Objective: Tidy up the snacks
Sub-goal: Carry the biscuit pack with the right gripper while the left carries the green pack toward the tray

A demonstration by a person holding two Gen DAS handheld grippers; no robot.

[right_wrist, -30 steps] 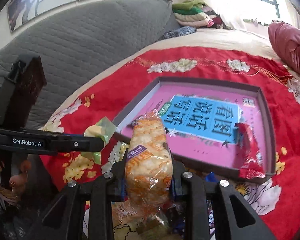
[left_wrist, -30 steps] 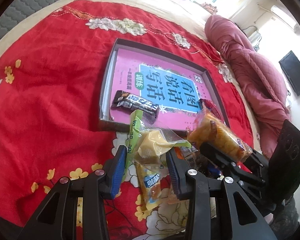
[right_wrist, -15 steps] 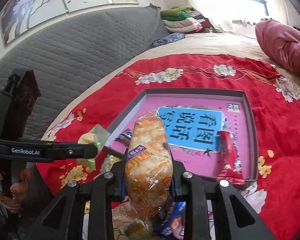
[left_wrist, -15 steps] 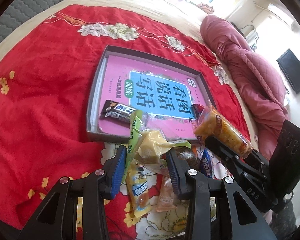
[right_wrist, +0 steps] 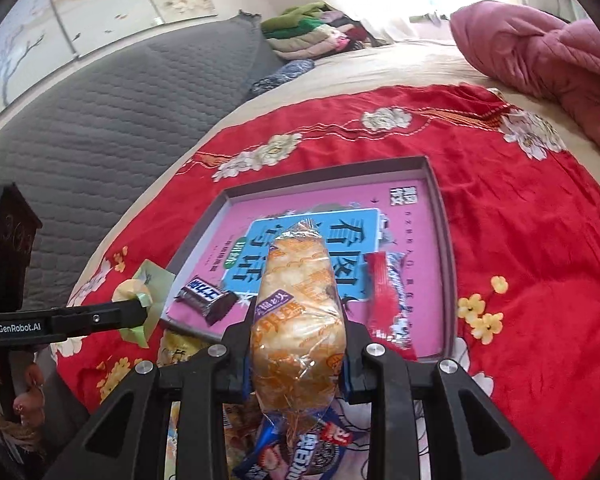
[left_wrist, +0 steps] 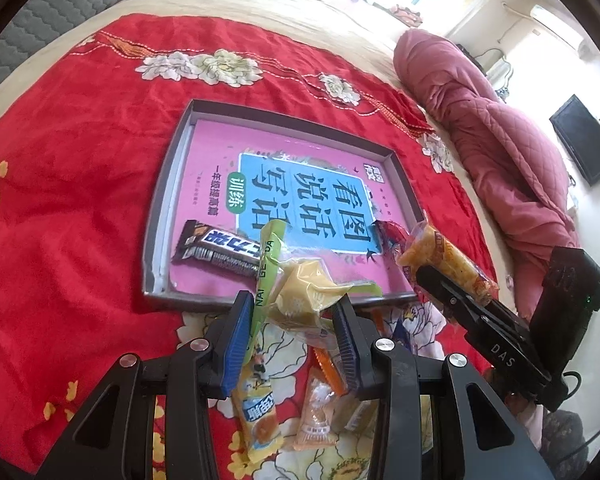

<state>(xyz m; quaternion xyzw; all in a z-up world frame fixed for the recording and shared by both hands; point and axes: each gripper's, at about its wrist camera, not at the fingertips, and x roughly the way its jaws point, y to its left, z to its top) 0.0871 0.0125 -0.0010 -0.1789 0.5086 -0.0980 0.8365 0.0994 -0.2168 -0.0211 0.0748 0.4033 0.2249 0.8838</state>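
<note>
Compared with a second ago, we see both grippers carried forward and higher: the tray [left_wrist: 162,216] now sits just past the left jaws rather than well ahead, and loose packets [left_wrist: 256,416] lie on the red blanket [left_wrist: 60,160] below those jaws. The left gripper [left_wrist: 296,316] points down at the tray's near wall, jaws clamped on a green-and-yellow packet [left_wrist: 300,292] that stands up between them. The right gripper [right_wrist: 296,356] is level with it, off to its right, jaws clamped on an orange cracker pack [right_wrist: 300,308] that projects forward over the tray's near edge. Ahead of the left jaws, a dark bar [left_wrist: 216,248] lies in the tray. Ahead and right of the right jaws, a red packet [right_wrist: 386,300] lies in the tray.
</note>
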